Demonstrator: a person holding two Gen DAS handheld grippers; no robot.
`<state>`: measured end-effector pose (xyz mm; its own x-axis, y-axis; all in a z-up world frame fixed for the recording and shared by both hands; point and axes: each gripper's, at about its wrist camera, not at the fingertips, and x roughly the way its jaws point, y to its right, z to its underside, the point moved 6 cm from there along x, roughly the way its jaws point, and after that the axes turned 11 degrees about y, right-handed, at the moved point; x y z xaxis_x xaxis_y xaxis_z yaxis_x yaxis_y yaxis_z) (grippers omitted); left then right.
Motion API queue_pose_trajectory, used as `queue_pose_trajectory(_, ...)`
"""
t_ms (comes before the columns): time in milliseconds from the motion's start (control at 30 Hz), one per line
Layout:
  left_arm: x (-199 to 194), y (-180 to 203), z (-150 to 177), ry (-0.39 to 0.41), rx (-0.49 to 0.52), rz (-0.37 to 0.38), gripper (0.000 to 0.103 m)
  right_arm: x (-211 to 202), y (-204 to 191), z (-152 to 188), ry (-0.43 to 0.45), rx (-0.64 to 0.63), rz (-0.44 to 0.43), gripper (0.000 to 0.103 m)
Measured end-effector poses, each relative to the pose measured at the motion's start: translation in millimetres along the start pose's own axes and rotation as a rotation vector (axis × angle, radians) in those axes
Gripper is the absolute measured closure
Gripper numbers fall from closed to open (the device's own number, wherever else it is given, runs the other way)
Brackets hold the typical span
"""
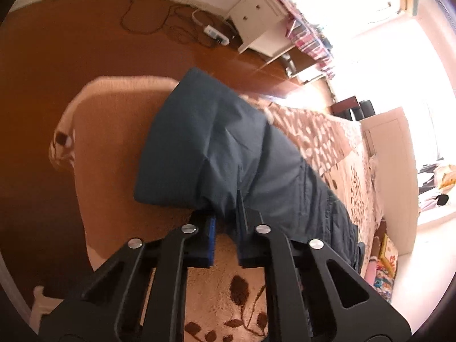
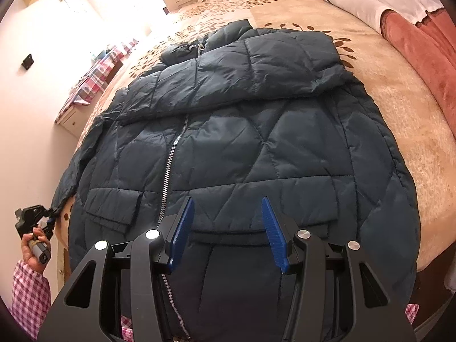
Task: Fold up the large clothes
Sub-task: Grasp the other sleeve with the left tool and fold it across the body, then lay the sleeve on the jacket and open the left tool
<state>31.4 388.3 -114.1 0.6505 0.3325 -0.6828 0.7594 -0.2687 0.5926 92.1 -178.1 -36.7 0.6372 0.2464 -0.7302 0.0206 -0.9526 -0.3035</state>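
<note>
A dark teal quilted puffer jacket (image 2: 242, 142) lies front up on the bed, zipper (image 2: 171, 156) closed, one sleeve folded across the chest. My right gripper (image 2: 229, 228) is open above the jacket's lower hem, empty. My left gripper (image 1: 226, 225) is shut on the cuff of the other sleeve (image 1: 216, 148), holding it at the bed's left edge. The left gripper also shows in the right wrist view (image 2: 50, 213), pinching the sleeve end.
The beige leaf-patterned bed cover (image 2: 399, 131) spreads around the jacket. A pink and red blanket (image 2: 399, 14) lies at the far right. A white nightstand (image 1: 256, 17) and a power strip (image 1: 216, 34) stand on the brown floor beyond the bed.
</note>
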Motion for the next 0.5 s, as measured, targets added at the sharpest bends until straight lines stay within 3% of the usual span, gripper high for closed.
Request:
queue_pose_trajectory(100,-16.9,20.8,-11.6,0.051,0.084,0.029,0.097,-2.0,5.0,0.2,0.006,0.007,0.002,0.053)
queue_pose_trajectory(200,-39.7,67.2,-22.7,0.108,0.197,0.103,0.098,-4.0,11.3,-0.3,0.014,0.017,0.003,0.053)
queue_pose_trajectory(367,-100.8,174.6,-22.9,0.193,0.429,0.310,0.098,-10.4,25.5,-4.9,0.050,0.041,0.002,0.053)
queue_pose_trajectory(500,-156.1,259.3,9.9,0.196,0.596,0.516,0.098,-17.1,39.7,-11.3,0.083,0.071,0.000,0.053)
